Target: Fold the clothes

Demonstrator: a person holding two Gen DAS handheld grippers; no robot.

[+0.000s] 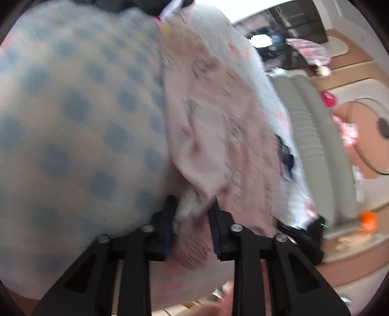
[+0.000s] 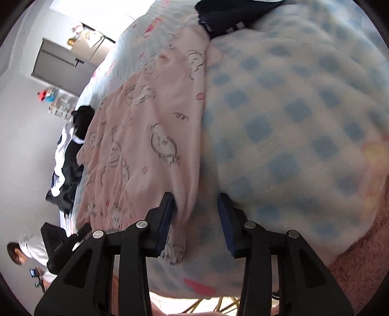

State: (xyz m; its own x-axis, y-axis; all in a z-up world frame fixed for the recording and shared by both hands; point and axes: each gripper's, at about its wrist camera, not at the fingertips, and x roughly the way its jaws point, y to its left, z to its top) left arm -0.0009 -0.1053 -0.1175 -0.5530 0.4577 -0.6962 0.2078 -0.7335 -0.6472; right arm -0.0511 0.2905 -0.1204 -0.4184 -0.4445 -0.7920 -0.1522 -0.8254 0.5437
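A pink garment point(image 1: 218, 126) printed with line-drawn cartoon figures lies on the bed, next to a fluffy white blanket with blue checks point(image 1: 73, 116). In the left wrist view my left gripper point(image 1: 193, 206) has its fingers apart, with a bunched edge of the pink garment between them. In the right wrist view the pink garment point(image 2: 145, 136) spreads to the left of the checked blanket point(image 2: 291, 121). My right gripper point(image 2: 195, 206) is open, with a fold of the pink garment against its left finger point(image 2: 167, 209). The views are motion blurred.
A dark navy garment point(image 2: 223, 17) lies at the top of the bed. A black and white garment point(image 2: 68, 155) hangs off the bed's left side. A person point(image 2: 22, 252) sits at lower left. A beige couch point(image 1: 316, 136) and floor clutter stand to the right.
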